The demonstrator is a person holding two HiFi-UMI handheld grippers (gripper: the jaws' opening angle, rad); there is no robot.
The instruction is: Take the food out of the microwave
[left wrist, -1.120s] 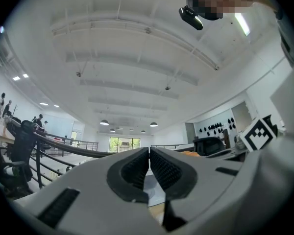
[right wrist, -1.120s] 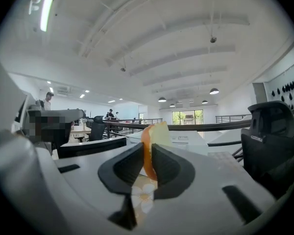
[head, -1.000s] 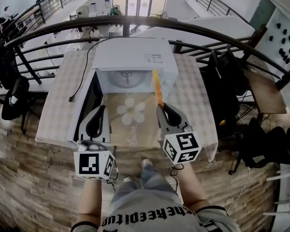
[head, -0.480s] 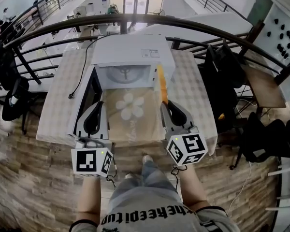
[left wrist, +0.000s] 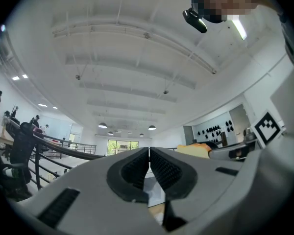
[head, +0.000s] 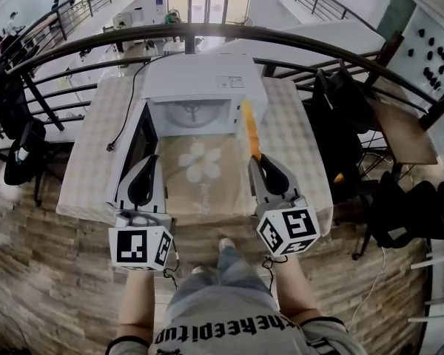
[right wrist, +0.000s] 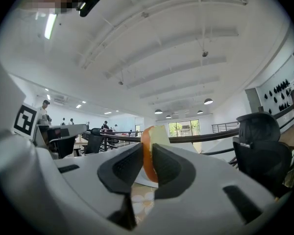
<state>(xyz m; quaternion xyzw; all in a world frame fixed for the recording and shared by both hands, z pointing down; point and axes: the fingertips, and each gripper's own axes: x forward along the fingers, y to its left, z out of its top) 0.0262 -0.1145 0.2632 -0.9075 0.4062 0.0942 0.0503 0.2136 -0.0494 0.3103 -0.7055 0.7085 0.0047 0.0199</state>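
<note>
A white microwave (head: 200, 87) stands on the table with its door (head: 133, 154) swung open to the left and the glass turntable bare inside. My right gripper (head: 257, 157) holds a thin orange slice of food (head: 249, 128) upright in front of the microwave's right side. The slice (right wrist: 151, 137) sits between the pads, and the jaws are opening slightly while still pressing on it. My left gripper (head: 149, 161) hovers beside the open door. Its jaws (left wrist: 149, 153) are closed together with nothing between them.
A beige placemat with a white flower (head: 200, 170) lies in front of the microwave on the checked tablecloth (head: 300, 146). A black power cord (head: 122, 124) trails to the left. A dark curved railing (head: 207, 32) runs behind the table, and chairs with dark bags (head: 348, 124) stand at the right.
My right gripper has drawn a little back from the microwave and lifted, carrying the orange slice with it. The left gripper has shifted only slightly.
</note>
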